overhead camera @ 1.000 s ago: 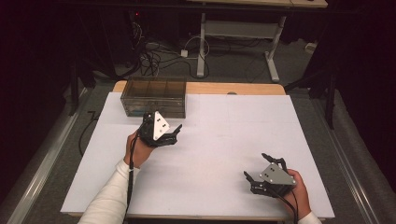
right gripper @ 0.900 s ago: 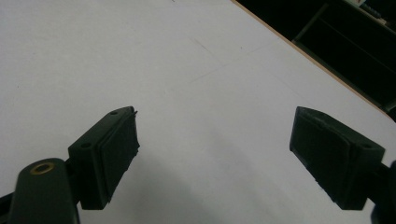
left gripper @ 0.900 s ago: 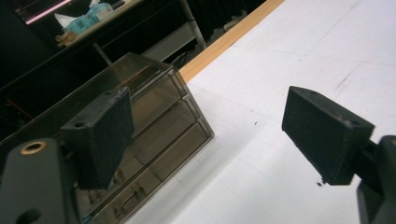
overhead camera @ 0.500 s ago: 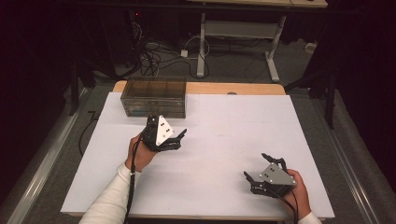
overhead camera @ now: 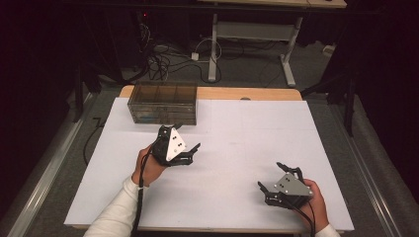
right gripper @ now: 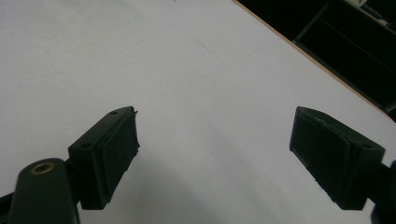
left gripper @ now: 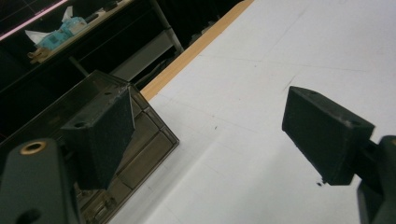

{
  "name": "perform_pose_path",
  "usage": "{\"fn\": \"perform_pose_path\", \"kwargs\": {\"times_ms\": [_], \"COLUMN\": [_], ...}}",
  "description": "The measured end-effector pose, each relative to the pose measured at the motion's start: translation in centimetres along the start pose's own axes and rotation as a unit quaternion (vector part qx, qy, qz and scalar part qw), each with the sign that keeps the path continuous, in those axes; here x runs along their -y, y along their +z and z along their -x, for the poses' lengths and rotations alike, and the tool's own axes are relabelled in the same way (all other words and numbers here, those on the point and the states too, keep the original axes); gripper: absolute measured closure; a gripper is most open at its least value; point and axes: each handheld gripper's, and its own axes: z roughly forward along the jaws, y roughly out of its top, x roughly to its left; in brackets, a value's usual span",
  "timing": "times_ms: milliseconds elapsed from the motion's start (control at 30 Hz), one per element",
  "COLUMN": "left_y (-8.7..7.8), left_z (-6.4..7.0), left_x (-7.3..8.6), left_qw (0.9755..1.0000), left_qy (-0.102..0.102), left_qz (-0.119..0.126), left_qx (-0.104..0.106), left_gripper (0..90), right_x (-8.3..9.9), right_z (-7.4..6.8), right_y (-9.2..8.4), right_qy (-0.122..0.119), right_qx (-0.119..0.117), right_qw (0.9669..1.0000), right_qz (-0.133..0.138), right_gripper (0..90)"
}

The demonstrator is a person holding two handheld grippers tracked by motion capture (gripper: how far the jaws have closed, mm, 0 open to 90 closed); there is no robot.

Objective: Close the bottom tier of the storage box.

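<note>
At the far left of the white table stands a smoky, see-through drawer box, long and low, with its back against the wooden edge strip. Looking from above, its top shows three compartments side by side; what is inside them I cannot tell. The left tongs hover just near of the box, a little to the right of its middle, with the jaws wide apart and nothing between them. In the left gripper view the box lies partly behind the left jaw, and its near corner and drawer fronts are visible. The right tongs rest low at the near right of the table, well apart from the box, also wide and empty; in the right gripper view only bare white surface lies between the jaws.

I judge the box is made of hard plastic: stiff, probably light, with smooth walls that can slip between the pads. It looks a bit brittle, so a hard squeeze on a thin wall is not wise. The whole body seems too wide for one pair of tongs. A better hold would be at a drawer front or its small handle, or over the top edge of one wall. Pulling a drawer may drag the light box forward, so the other tongs could steady it.
</note>
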Motion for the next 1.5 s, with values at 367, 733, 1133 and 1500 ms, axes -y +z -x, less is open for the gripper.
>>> {"fn": "perform_pose_path", "kwargs": {"times_ms": [367,733,1133,1500], "left_y": [-0.7,-1.6,-2.7,-3.6], "left_z": [0.8,1.3,1.7,1.8], "left_x": [0.1,0.4,0.9,2.0], "left_qw": [0.9999,0.9996,0.9993,0.9989], "left_qy": [0.012,0.023,0.031,0.039], "left_qz": [0.002,0.004,0.003,-0.003], "left_qx": [0.012,0.017,0.022,0.027], "left_gripper": [16.4,16.4,16.3,16.3], "right_x": [0.0,0.0,-0.1,-0.1], "right_z": [0.0,0.0,-0.1,-0.2], "right_y": [0.0,-0.1,0.0,0.0], "right_qy": [-0.001,-0.002,-0.004,-0.004], "right_qx": [0.000,0.001,0.001,0.002], "right_qw": [1.0000,1.0000,1.0000,1.0000], "right_qz": [0.000,0.001,0.001,0.002], "right_gripper": [15.8,15.8,15.8,15.8]}}
